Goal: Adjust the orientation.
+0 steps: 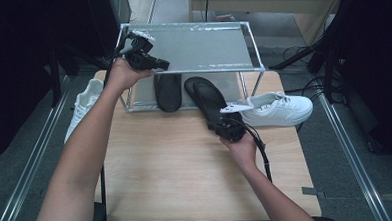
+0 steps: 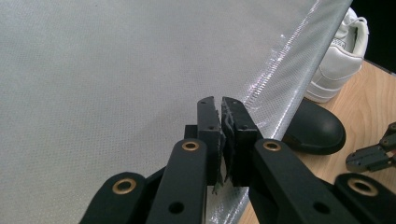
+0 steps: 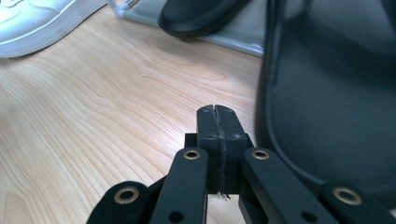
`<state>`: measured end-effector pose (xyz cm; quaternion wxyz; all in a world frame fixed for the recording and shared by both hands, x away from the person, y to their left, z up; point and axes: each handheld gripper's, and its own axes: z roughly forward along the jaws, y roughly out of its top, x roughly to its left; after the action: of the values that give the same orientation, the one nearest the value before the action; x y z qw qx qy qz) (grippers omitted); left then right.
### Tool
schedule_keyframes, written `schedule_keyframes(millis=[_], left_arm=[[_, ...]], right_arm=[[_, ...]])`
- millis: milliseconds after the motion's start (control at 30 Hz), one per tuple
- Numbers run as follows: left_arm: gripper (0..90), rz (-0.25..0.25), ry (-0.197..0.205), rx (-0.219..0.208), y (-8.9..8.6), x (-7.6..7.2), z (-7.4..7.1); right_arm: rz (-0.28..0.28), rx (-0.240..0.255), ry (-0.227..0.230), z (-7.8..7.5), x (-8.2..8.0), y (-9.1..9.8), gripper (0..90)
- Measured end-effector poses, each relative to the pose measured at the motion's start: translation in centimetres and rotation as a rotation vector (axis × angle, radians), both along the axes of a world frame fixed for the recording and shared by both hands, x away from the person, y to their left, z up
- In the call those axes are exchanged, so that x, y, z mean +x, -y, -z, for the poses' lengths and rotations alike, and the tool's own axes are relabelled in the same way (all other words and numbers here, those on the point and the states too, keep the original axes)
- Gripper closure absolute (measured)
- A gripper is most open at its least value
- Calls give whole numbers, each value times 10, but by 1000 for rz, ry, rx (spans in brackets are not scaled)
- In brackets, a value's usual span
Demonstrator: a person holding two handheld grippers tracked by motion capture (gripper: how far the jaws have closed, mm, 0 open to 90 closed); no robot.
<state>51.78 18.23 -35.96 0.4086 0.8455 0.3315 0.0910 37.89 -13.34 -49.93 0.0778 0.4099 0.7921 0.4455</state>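
We record both grippers with jaws pressed together and nothing between them. The left gripper (image 1: 149, 60) sits at the front left corner of the shoe rack (image 1: 207, 69), over the edge of its silvery top shelf; in the left gripper view its jaws (image 2: 220, 135) meet above that grey fabric surface, just beside the shelf's shiny border. The right gripper (image 1: 224, 125) lies low over the wooden bench (image 1: 176, 166), right beside the heel end of a black flip-flop (image 1: 206, 97); whether it touches the sole we cannot tell. That flip-flop lies angled, its toe end under the top shelf on the rack's lower level and its heel out on the bench. In the right gripper view the closed jaws (image 3: 219, 140) hover over wood grain with the dark sole just to their right. A second black flip-flop (image 1: 168, 91) rests on the lower level, to the left of the first. One white sneaker (image 1: 279, 109) stands on the bench at the rack's right, another white sneaker (image 1: 86, 103) at the bench's left edge.
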Motion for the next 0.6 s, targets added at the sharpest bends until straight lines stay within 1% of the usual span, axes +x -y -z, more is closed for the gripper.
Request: schedule_keyframes(millis=[100, 333, 400, 500, 600], left_arm=[[868, -3, 1, 1, 0, 0, 0], [868, -3, 0, 3, 1, 0, 0], [868, -3, 0, 2, 1, 0, 0], [866, -4, -1, 4, 1, 0, 0], [865, -4, -1, 4, 1, 0, 0]], right_arm=[[13, 0, -7, 1, -2, 8, 900], [28, -8, 8, -1, -8, 26, 900], [43, -13, 13, 1, -9, 32, 900], [66, -6, 3, 4, -9, 41, 900], [84, -11, 2, 5, -10, 47, 900]])
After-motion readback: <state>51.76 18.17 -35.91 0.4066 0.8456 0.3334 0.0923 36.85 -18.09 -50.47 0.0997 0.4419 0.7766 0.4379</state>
